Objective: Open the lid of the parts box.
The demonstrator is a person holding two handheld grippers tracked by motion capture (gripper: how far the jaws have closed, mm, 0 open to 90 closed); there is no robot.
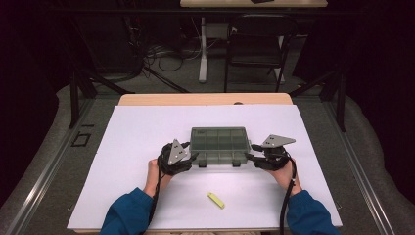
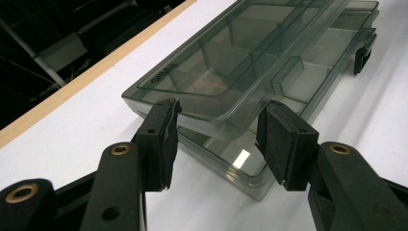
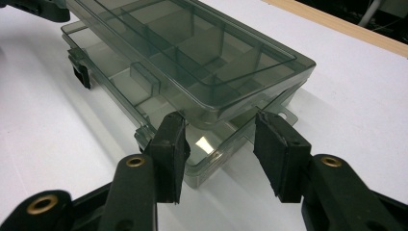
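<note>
Left gripper point(image 2: 216, 144): jaws spread, one pad to either side of the organiser box's near end; the pads stand close to the lid edge, and I cannot tell for certain whether they press it. In the high view this gripper point(image 1: 192, 159) sits at the box's left end.
Right gripper point(image 3: 219, 151): jaws spread the same way, straddling the opposite end at a front corner, with a visible gap beside each pad. In the high view it point(image 1: 250, 157) is at the box's right end.
Organiser box point(image 1: 219, 145): smoky clear plastic, divided into compartments, all of which look empty; it lies near the middle of the white table cover point(image 1: 147, 127), between the two grippers.
Lid point(image 2: 250, 53): raised a little off the base along the front, so it is partly open, not flat shut.
Latches point(image 3: 82, 72): dark clips on the front edge, seemingly undone.
Yellow piece point(image 1: 216, 199): a small bar lying on the cover, well apart from the box, on the person's side.
Progress: by my reading, the latches are released and the lid has started to lift; swinging it fully open and putting the yellow piece inside look to be what is left.
Writing: a raised mark shows on the lid's corner point(image 2: 161, 77), too faint to read; no other label is visible.
</note>
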